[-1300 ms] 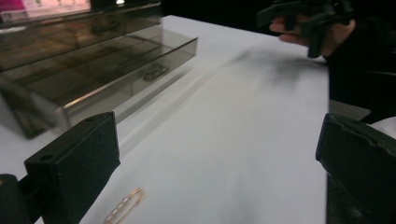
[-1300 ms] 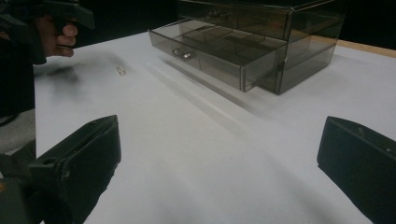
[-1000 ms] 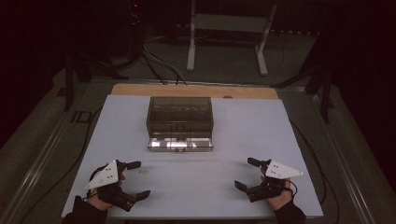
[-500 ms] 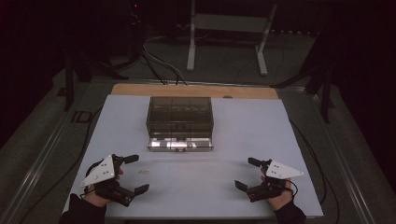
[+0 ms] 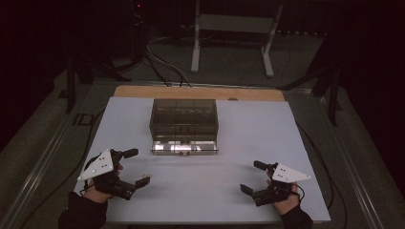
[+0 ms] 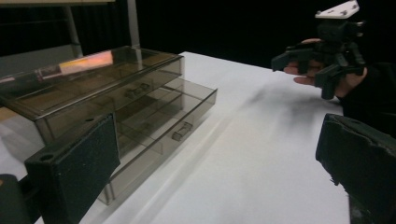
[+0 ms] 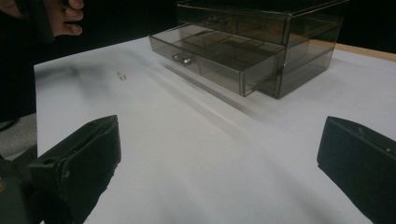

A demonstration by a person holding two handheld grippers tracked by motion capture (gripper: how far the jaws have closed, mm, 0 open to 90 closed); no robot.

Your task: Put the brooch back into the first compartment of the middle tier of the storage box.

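One smoky transparent plastic drawer box (image 5: pixel 184 119) stands on the white rectangular table (image 5: pixel 248 143), in the far half and slightly left of centre. It has two drawer levels: the upper drawer is shut, and the lower drawer (image 5: pixel 184 147) is pulled out toward the near side, with one small handle at its front. In the left gripper view the open drawer shows dividers, though what the compartments hold cannot be made out. One tiny pale object (image 7: pixel 121 74) lies on the table near the left side, well apart from the box; it is too small to identify.

Two grippers sit at the near edge, each held in one hand. The left gripper (image 5: pixel 133 168) is at the near left, its two black jaws spread wide with nothing between them. The right gripper (image 5: pixel 252 176) is at the near right, its two jaws likewise wide apart and holding nothing. One grey three-cornered plate tops each gripper. Both are well apart from the box.
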